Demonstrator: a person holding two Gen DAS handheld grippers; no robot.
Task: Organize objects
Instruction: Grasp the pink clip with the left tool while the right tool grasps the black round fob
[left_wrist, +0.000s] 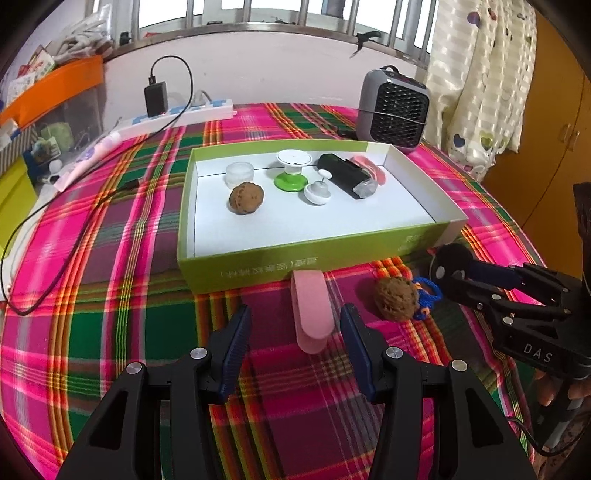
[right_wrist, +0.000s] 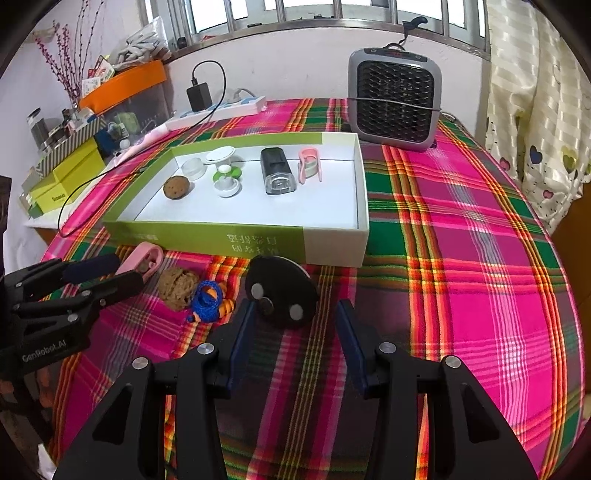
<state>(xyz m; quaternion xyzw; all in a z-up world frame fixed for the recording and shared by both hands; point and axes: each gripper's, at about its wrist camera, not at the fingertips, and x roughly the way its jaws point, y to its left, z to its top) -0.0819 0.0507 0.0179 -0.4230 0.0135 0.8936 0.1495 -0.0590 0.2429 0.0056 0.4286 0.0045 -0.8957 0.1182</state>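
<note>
A green-sided box (left_wrist: 314, 254) with a white floor (right_wrist: 258, 206) holds a walnut (left_wrist: 246, 198), a clear cap, a green-and-white stand, a black device (right_wrist: 276, 170) and a pink clip. On the cloth in front lie a pink case (left_wrist: 310, 312), a second walnut (left_wrist: 396, 298), a blue-and-orange string toy (right_wrist: 210, 301) and a black disc (right_wrist: 282, 291). My left gripper (left_wrist: 295, 325) is open with the pink case between its fingers. My right gripper (right_wrist: 295, 319) is open just behind the black disc.
A grey fan heater (right_wrist: 395, 98) stands at the back right of the plaid-covered table. A power strip with a black charger (left_wrist: 157, 99) and its cable lie at the back left. Boxes and an orange bin (right_wrist: 125, 83) crowd the left side.
</note>
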